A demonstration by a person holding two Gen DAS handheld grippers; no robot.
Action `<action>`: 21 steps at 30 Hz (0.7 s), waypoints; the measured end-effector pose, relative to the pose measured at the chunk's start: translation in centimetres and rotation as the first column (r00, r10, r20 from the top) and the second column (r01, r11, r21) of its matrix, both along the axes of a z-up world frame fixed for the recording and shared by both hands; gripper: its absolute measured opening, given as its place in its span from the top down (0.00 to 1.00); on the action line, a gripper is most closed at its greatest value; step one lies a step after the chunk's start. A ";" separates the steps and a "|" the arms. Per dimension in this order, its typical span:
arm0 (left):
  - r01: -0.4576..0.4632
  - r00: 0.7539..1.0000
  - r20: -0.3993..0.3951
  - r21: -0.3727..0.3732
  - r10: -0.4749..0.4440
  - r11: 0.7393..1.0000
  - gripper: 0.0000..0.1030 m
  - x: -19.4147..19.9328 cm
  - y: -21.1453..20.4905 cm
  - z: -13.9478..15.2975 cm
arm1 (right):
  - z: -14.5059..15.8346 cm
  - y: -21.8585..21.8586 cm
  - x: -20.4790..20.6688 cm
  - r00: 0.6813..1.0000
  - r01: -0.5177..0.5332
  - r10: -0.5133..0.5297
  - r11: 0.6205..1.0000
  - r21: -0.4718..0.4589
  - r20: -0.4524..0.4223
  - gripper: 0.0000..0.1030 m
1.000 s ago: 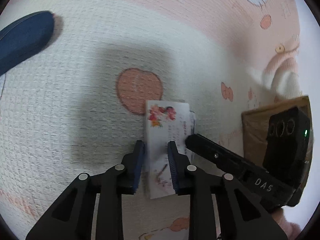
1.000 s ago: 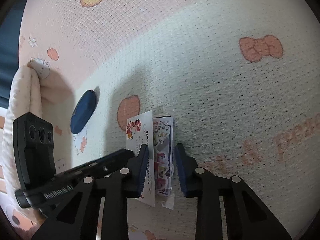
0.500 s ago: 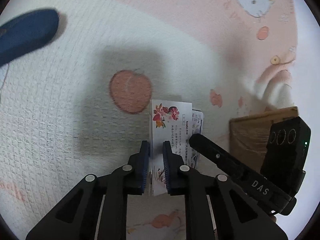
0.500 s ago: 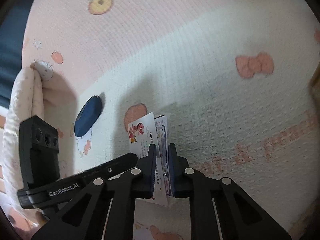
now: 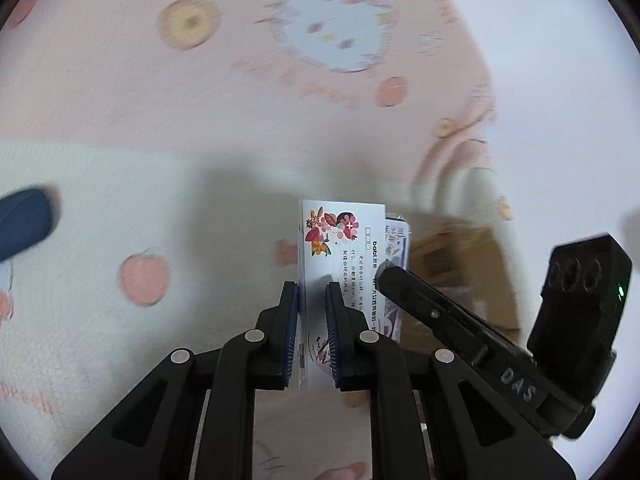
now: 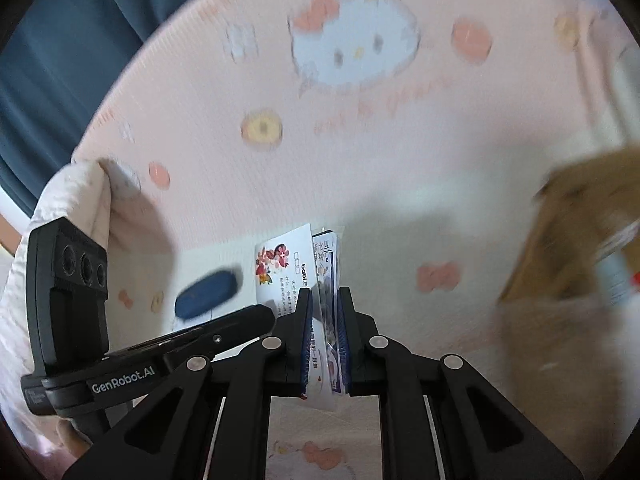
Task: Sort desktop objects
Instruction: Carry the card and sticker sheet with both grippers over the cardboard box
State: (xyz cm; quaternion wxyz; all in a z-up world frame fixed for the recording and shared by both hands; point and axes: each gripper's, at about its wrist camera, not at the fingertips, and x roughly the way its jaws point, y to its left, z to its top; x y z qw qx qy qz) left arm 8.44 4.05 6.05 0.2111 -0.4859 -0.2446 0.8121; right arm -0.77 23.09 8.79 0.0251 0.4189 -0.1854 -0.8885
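Observation:
My left gripper [image 5: 312, 292] is shut on a white card with a red flower print [image 5: 340, 240], held upright above the patterned cloth. My right gripper [image 6: 323, 300] is shut on a blue-printed packet [image 6: 328, 264] right beside that card [image 6: 284, 268]. The two grippers sit side by side; the right one shows in the left wrist view [image 5: 400, 280], the left one in the right wrist view [image 6: 256, 314]. Both items are lifted off the cloth.
A brown cardboard box [image 6: 576, 248] stands to the right, with items inside; it shows blurred behind the card in the left wrist view [image 5: 464, 272]. A dark blue oval case [image 6: 208, 294] lies on the cloth at the left [image 5: 22, 220]. Blue curtain [image 6: 80, 40] behind.
Both grippers closed on the card and the packet, then lifted them off the cloth and tilted up. The box has come closer on the right.

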 end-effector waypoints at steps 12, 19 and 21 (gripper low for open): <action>0.216 0.973 -0.088 0.005 -0.215 0.976 0.84 -3.6 13.8 8.3 | 10.0 8.8 6.6 0.980 0.172 -0.154 0.975 0.140 -0.130 0.91; 0.361 0.931 -0.042 -0.046 -0.363 0.931 0.84 -5.5 23.5 9.4 | 11.4 16.4 10.1 0.955 0.294 -0.281 0.943 0.157 -0.098 0.91; 0.404 0.914 -0.011 -0.058 -0.406 0.913 0.84 -5.9 26.7 9.1 | 11.5 18.6 10.8 0.944 0.330 -0.322 0.929 0.170 -0.071 0.91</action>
